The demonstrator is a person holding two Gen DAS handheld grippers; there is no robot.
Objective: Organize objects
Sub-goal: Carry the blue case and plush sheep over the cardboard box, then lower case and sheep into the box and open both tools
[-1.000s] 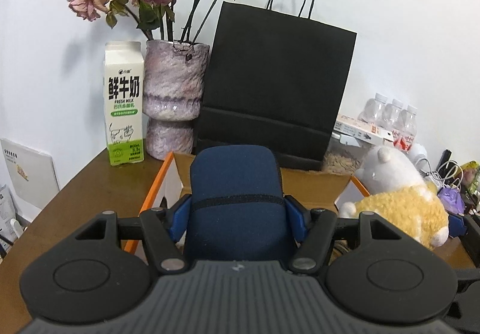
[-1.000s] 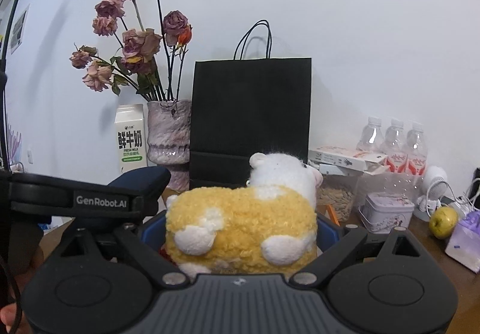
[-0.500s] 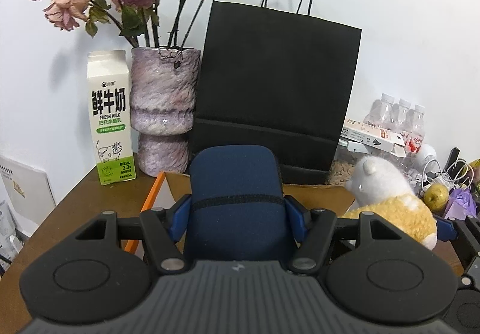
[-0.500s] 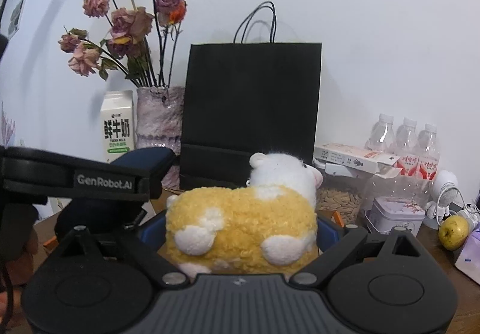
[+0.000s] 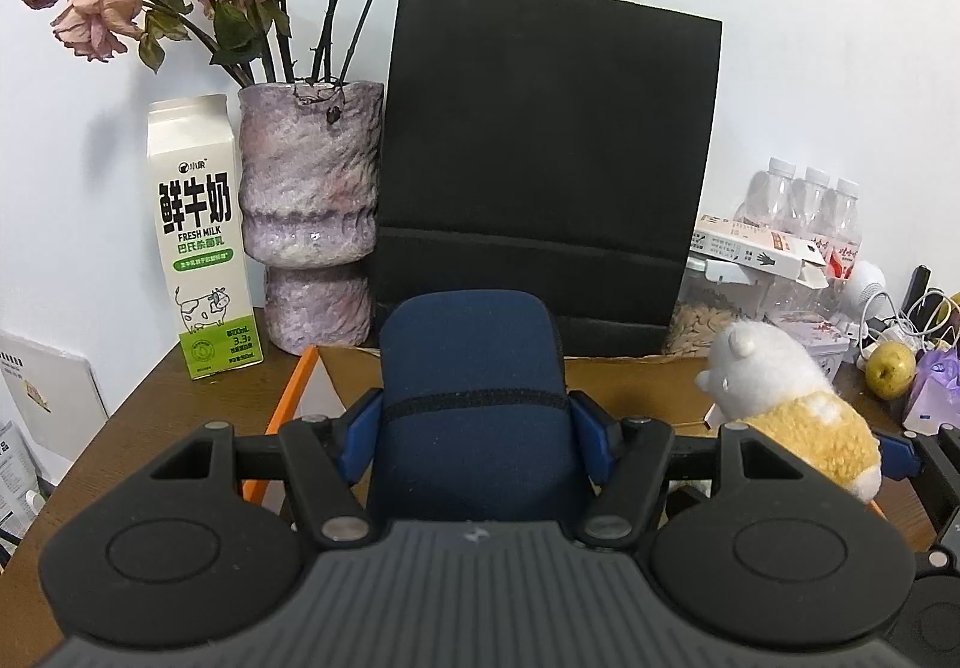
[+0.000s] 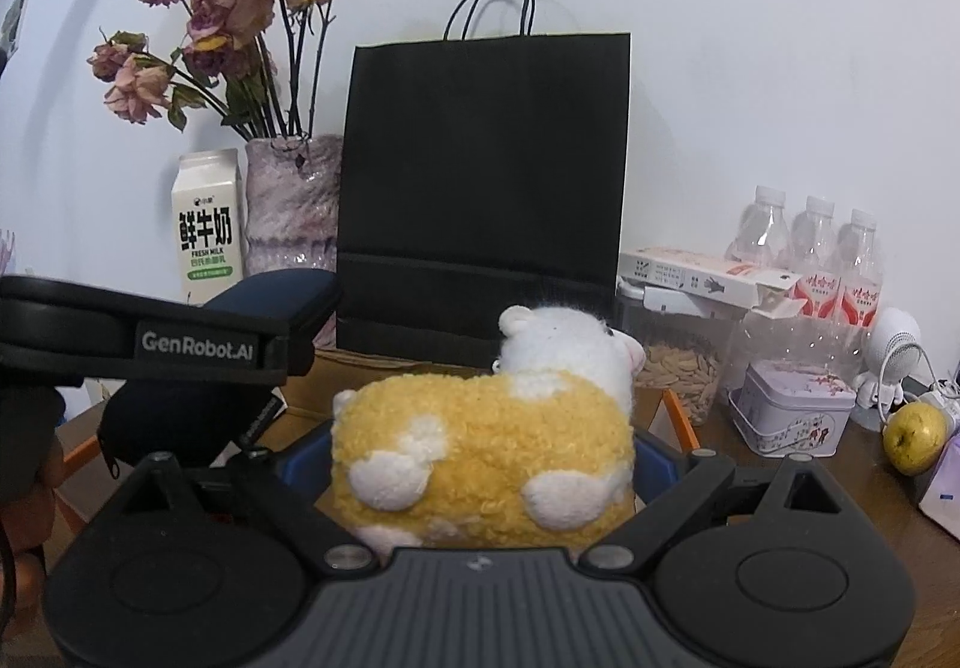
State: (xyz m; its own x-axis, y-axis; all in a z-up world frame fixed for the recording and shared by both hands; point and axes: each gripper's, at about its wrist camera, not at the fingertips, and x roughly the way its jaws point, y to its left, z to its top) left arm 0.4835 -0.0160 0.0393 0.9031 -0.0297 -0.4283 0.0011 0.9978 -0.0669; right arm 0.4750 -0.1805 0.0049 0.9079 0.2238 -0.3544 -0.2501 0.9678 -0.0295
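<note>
My left gripper [image 5: 474,422] is shut on a dark blue zip pouch [image 5: 471,368] and holds it above the open cardboard box [image 5: 624,377]. My right gripper [image 6: 480,458] is shut on a yellow and white plush cow [image 6: 486,446], also held over the box [image 6: 360,362]. The plush shows at the right in the left wrist view [image 5: 798,416]. The pouch and left gripper show at the left in the right wrist view [image 6: 240,344]. The blue pads [image 5: 591,443] press both sides of the pouch.
A black paper bag [image 5: 546,170] stands behind the box, with a vase of dried roses [image 5: 309,206] and a milk carton [image 5: 201,242] to its left. Water bottles [image 6: 810,242], a tin [image 6: 792,410], a seed jar [image 6: 678,374] and a pear [image 6: 915,437] crowd the right.
Both grippers have risen and drawn back from the box with their loads. The plush has moved right and away from the pouch.
</note>
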